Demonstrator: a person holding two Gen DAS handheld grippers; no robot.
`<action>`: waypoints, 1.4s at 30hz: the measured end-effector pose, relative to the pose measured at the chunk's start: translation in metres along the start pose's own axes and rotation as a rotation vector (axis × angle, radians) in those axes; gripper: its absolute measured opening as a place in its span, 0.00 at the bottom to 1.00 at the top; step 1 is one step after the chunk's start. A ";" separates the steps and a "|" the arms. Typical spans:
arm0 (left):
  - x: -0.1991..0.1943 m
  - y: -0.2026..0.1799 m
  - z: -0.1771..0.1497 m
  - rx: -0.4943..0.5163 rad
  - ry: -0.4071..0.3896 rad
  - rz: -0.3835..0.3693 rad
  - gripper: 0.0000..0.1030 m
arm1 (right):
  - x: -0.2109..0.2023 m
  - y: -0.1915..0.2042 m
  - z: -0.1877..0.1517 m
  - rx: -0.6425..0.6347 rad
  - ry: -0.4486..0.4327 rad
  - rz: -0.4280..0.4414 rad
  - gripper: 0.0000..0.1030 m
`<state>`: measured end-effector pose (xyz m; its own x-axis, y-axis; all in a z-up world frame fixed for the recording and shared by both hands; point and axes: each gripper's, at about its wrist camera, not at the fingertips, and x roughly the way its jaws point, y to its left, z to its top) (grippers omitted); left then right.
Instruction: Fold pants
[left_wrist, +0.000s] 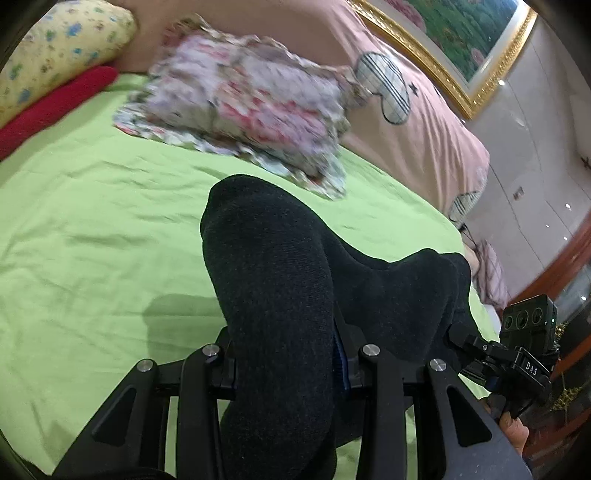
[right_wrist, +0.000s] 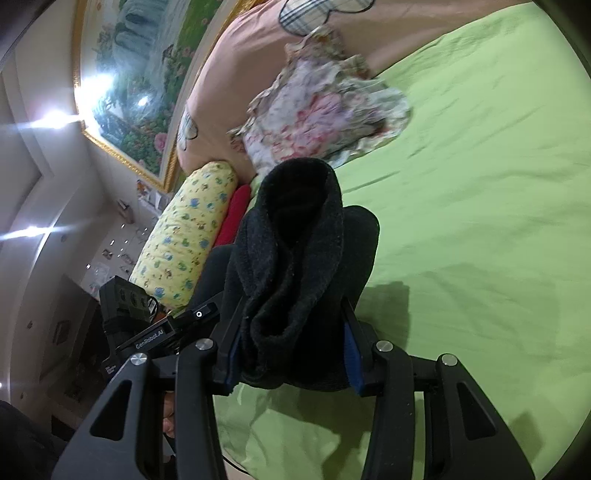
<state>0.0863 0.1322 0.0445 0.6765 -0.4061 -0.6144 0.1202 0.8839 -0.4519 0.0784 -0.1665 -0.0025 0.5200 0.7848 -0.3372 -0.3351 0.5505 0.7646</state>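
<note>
The black pants (left_wrist: 273, 280) are bunched and held up above the green bed sheet (left_wrist: 92, 229). My left gripper (left_wrist: 288, 354) is shut on a thick fold of them; the cloth hides the fingertips. My right gripper (right_wrist: 291, 343) is shut on another bunched part of the pants (right_wrist: 295, 258), whose fleecy inside shows. In the left wrist view the right gripper (left_wrist: 476, 350) shows at the right edge, gripping the same cloth. In the right wrist view the left gripper's body (right_wrist: 155, 332) shows at the left.
A floral garment (left_wrist: 243, 107) lies crumpled at the bed's far side, also in the right wrist view (right_wrist: 325, 107). A pink quilt (left_wrist: 406, 122), a yellow pillow (left_wrist: 55, 51) and a red cloth (left_wrist: 55, 107) line the head. A framed painting (left_wrist: 461, 44) hangs behind.
</note>
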 end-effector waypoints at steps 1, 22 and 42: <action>-0.004 0.003 0.002 0.003 -0.008 0.017 0.35 | 0.005 0.003 0.001 -0.004 0.007 0.004 0.45; -0.002 0.022 0.049 0.068 -0.093 0.221 0.36 | 0.078 0.032 0.046 -0.095 0.075 0.005 0.45; 0.025 0.025 0.068 0.074 -0.078 0.238 0.36 | 0.107 0.018 0.074 -0.105 0.133 -0.041 0.45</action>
<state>0.1556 0.1599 0.0614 0.7456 -0.1679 -0.6449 0.0015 0.9682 -0.2503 0.1860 -0.0940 0.0163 0.4288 0.7878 -0.4421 -0.3998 0.6044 0.6891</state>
